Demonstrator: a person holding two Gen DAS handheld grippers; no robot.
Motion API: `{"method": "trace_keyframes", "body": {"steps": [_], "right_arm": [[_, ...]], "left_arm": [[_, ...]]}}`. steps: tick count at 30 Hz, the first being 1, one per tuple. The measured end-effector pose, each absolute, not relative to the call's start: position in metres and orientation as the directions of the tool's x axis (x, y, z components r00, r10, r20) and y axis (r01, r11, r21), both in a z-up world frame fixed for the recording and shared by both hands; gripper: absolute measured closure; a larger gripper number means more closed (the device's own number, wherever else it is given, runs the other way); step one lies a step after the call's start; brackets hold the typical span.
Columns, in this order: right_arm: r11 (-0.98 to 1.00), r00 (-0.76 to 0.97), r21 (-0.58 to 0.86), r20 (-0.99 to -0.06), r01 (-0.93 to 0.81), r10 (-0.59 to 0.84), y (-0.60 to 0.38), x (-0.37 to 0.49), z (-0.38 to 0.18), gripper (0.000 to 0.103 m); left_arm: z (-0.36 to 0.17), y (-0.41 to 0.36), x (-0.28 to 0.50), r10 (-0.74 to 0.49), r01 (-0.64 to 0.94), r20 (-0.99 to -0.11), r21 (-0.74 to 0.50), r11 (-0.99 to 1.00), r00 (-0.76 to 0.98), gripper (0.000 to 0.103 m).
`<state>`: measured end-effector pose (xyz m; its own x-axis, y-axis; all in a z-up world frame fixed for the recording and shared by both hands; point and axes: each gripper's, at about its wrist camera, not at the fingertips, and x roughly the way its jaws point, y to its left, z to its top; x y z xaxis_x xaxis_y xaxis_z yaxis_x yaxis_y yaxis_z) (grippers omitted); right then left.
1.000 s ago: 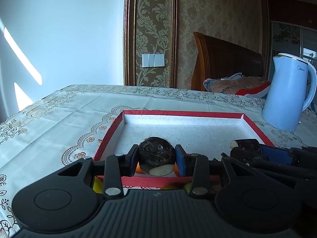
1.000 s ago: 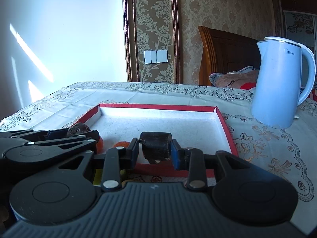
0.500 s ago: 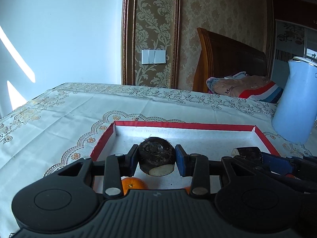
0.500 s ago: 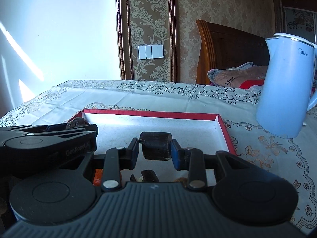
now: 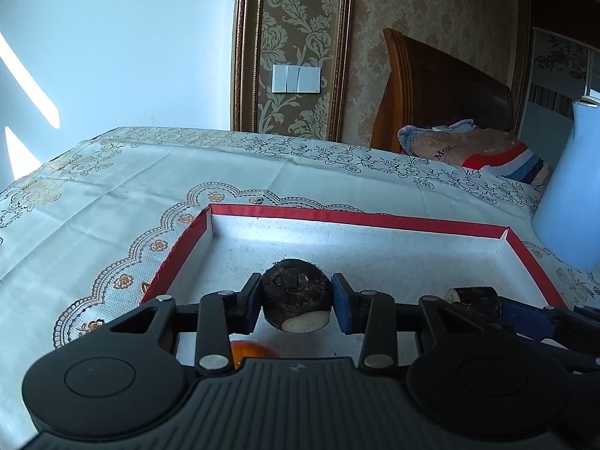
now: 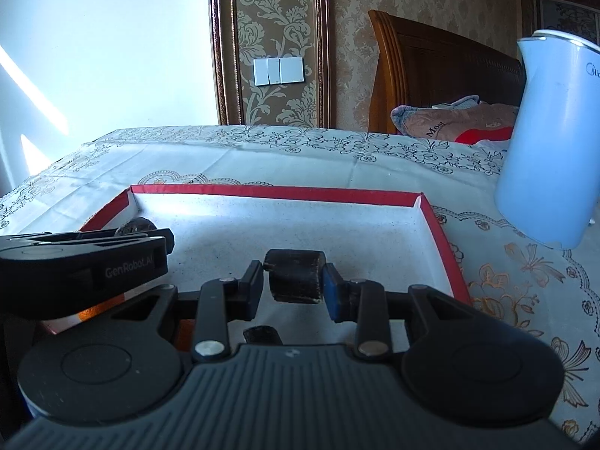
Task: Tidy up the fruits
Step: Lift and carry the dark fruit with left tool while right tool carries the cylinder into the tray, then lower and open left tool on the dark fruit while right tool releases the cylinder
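Both grippers have come forward from the tray's near edge to hang over its floor, so the kettle point(image 6: 551, 142) has slid toward the right edge of the left view. On the tablecloth point(image 5: 112, 195) the red-rimmed tray point(image 5: 360, 217) holds an orange point(image 5: 249, 350) near its front-left corner. Left gripper point(image 5: 296, 302) is clamped on a dark round fruit point(image 5: 296, 296); right gripper point(image 6: 294, 281) is clamped on a dark cut piece point(image 6: 294, 277), both raised above the tray.

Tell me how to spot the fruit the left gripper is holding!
Find the red-edged tray on the lace tablecloth. Over its near end, the left gripper pinches a round dark brown fruit. Unlike the orange fruit below, it is rough, with a pale cut patch underneath.
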<state>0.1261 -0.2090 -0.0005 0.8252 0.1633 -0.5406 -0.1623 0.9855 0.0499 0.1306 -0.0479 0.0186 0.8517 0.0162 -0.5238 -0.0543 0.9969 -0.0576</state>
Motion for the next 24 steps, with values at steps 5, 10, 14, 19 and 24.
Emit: {"method": "trace_keyframes", "body": {"steps": [5,10,14,19,24], "right_arm": [[0.986,0.817,0.046,-0.554,-0.163,0.161,-0.207,0.128,-0.007,0.071],[0.986,0.821,0.038,-0.549,-0.161,0.155,-0.205,0.126,-0.008,0.071],[0.986,0.823,0.040,-0.546,-0.161,0.157,-0.206,0.125,-0.008,0.071],[0.986,0.824,0.044,-0.545,-0.161,0.158,-0.208,0.125,-0.008,0.071],[0.986,0.827,0.038,-0.540,-0.163,0.158,-0.207,0.125,-0.009,0.071]], "left_arm": [[0.014,-0.052,0.131,0.024,-0.047,-0.529,-0.031,0.998,0.848,0.065],[0.008,-0.055,0.133,0.025,-0.038,-0.551,-0.012,0.999,0.834,0.065],[0.007,-0.055,0.133,0.018,-0.030,-0.549,-0.013,0.999,0.836,0.062],[0.006,-0.057,0.131,0.029,-0.032,-0.542,0.004,0.999,0.840,0.061],[0.007,-0.058,0.129,0.031,-0.035,-0.534,0.003,0.999,0.845,0.060]]}}
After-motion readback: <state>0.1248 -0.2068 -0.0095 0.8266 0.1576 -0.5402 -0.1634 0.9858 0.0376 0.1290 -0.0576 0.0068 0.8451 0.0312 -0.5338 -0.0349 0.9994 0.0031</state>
